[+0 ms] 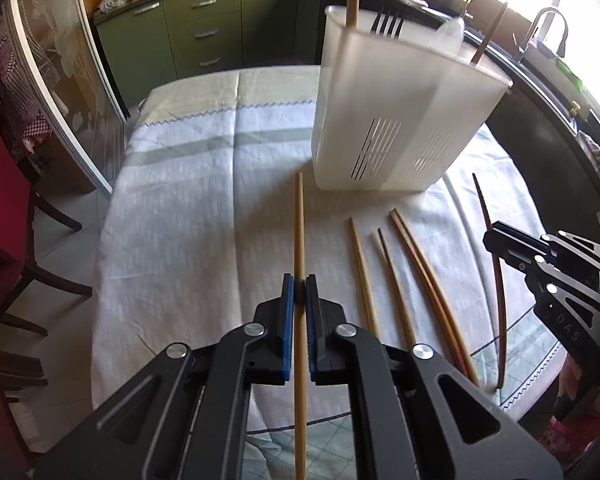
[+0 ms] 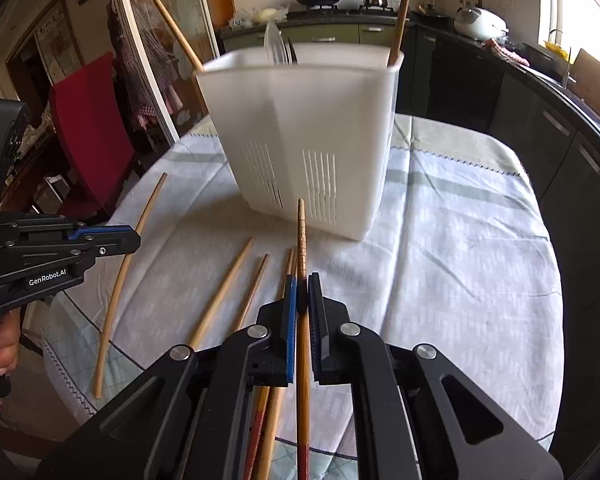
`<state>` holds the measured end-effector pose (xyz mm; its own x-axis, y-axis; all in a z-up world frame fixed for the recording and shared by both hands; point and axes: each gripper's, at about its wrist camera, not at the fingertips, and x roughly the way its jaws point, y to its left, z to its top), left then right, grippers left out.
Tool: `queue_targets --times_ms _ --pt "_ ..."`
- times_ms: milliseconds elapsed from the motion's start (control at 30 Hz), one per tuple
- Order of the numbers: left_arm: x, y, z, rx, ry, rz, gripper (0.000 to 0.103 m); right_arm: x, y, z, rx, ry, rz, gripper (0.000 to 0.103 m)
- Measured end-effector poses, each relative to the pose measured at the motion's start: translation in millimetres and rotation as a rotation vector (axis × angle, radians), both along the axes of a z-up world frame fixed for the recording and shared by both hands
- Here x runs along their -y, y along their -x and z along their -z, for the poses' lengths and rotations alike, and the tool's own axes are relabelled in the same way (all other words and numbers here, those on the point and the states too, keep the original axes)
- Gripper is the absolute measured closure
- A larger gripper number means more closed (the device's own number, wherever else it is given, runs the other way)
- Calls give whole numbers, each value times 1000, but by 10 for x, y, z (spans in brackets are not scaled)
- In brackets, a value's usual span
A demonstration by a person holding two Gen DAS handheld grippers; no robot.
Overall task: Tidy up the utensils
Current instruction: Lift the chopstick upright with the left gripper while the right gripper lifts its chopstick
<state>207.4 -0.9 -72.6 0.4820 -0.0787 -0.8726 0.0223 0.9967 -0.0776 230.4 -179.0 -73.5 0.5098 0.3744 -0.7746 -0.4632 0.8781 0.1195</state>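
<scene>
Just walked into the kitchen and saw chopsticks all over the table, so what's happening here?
A person is sorting chopsticks into the white utensil holder with two handheld tools. The left tool is clamped on a light wooden chopstick, and the right tool grips a darker patterned chopstick. Several loose chopsticks lie on the tablecloth. The holder already contains a fork and a few chopsticks.

A home kitchen

We see green cabinets (image 1: 220,28) at twelve o'clock, a stove (image 2: 340,4), a rice cooker (image 2: 480,22), a faucet (image 1: 548,28).
</scene>
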Motion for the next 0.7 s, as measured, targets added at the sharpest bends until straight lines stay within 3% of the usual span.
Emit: queue_targets --times_ms 300,700 --pt "-8 396 -579 156 18 20 98 259 418 -681 171 -101 10 96" --pt "140 708 -883 250 9 75 98 391 596 -751 191 -115 19 96"
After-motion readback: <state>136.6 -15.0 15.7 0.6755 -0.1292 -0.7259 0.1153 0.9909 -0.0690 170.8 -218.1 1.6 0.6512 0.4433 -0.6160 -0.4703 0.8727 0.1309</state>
